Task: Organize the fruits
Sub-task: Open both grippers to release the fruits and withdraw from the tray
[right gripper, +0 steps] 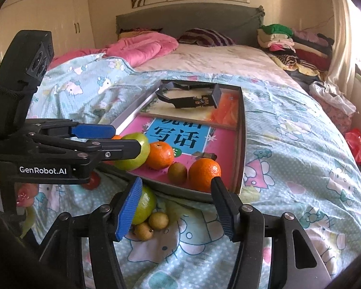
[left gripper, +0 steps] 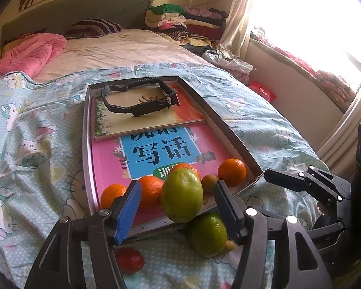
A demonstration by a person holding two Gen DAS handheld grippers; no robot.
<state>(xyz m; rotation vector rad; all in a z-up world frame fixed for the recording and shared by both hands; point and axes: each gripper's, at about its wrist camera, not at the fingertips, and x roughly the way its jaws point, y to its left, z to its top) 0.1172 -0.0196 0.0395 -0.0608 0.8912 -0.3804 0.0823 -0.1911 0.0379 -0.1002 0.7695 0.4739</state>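
A shallow tray (left gripper: pixel 228 130) is seen lying on the bed (left gripper: pixel 48 144), lined with a pink book (left gripper: pixel 103 163) and a second book farther back, on which a black plastic frame (left gripper: pixel 137 96) rests. Part of the sorting appears done: along the near end of the tray, three oranges (right gripper: pixel 161 155) are counted in the left wrist view, plus a fourth at the right corner (right gripper: pixel 204 173), with a small brownish fruit (right gripper: pixel 177 173) between them.

A large green fruit (left gripper: pixel 181 195) is framed between the fingers of the left gripper (left gripper: pixel 178 207), which are spread wider than the fruit. Whether the pads touch it cannot be told; it seems to sit at the tray's near rim, so it is judged to be either just delivered or about to be gripped.

Work is judged to remain. A second green fruit (right gripper: pixel 144 204), two small tan fruits (right gripper: pixel 158 220) and a red fruit (left gripper: pixel 130 259) are seen on the bed cover outside the tray. The right gripper (right gripper: pixel 178 207) is held spread and empty, near the second green fruit and the small ones.
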